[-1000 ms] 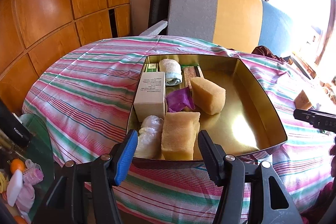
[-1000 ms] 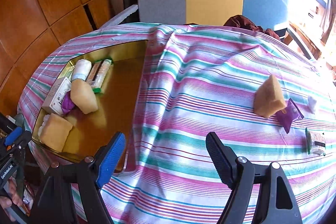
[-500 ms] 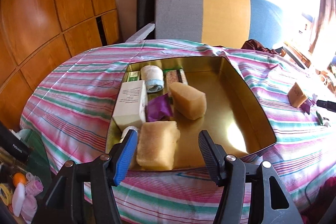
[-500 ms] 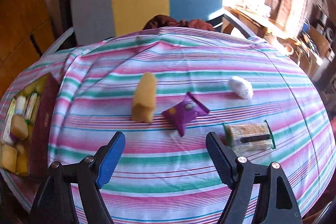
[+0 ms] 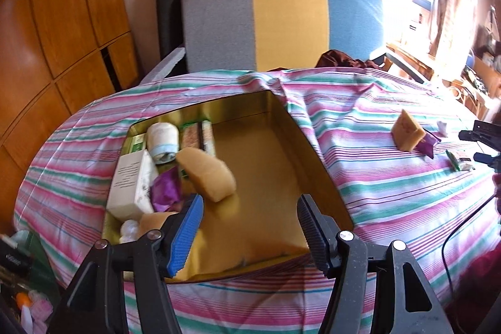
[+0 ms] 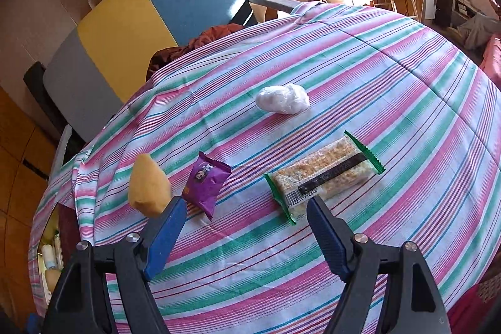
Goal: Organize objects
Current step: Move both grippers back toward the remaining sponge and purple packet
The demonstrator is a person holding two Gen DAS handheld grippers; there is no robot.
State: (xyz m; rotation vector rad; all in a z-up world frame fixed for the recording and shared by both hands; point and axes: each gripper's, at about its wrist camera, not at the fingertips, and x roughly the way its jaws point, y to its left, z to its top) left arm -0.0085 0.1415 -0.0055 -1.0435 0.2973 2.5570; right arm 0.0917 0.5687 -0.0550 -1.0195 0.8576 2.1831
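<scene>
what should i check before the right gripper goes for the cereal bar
1. Right gripper open, nothing between its fingers: ok.
2. Cereal bar lying flat on the tablecloth, apart from the purple packet: ok.
3. Gripper centred over the bar: not ok, the bar sits off toward the right finger.
4. Free space in the gold tin: ok.
5. Left gripper empty: ok; its jaws have just been opening.

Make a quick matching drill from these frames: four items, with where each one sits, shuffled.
Items
1. white box
2. cereal bar
3. rolled towel
4. purple packet

Places
a. on the cloth, next to the loose yellow sponge
b. in the gold tin, far end
c. on the cloth, just ahead of the right gripper
d. in the tin, against its left wall

Pairs: 1-d, 2-c, 3-b, 4-a
</scene>
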